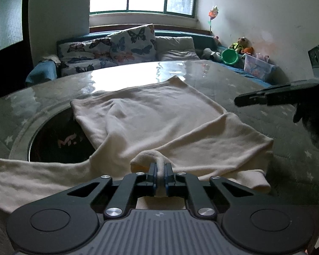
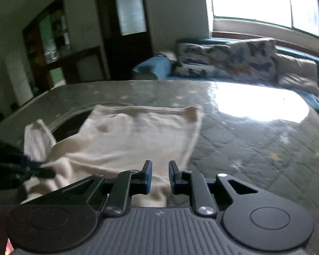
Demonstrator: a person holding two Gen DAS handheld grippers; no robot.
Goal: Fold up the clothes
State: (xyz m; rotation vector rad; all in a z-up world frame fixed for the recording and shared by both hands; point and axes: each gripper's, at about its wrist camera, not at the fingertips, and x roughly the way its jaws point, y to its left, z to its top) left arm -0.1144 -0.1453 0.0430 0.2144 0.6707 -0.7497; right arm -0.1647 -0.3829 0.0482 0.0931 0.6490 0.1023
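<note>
A cream long-sleeved garment lies spread on the glossy table, one sleeve trailing off to the left. My left gripper is shut on a bunched fold of the garment at its near edge. The cloth stands up between the blue pads. In the right wrist view the same garment looks blurred, and the left gripper pinches its left side. My right gripper hovers over the garment's near right corner with a narrow gap between its jaws. Nothing is pinched in it. It also enters the left wrist view as the right gripper, above the bare table.
A dark round opening in the table lies partly under the garment's left side. Behind the table stands a sofa with butterfly cushions, a green bucket, soft toys and a plastic box. Quilted table surface stretches to the right.
</note>
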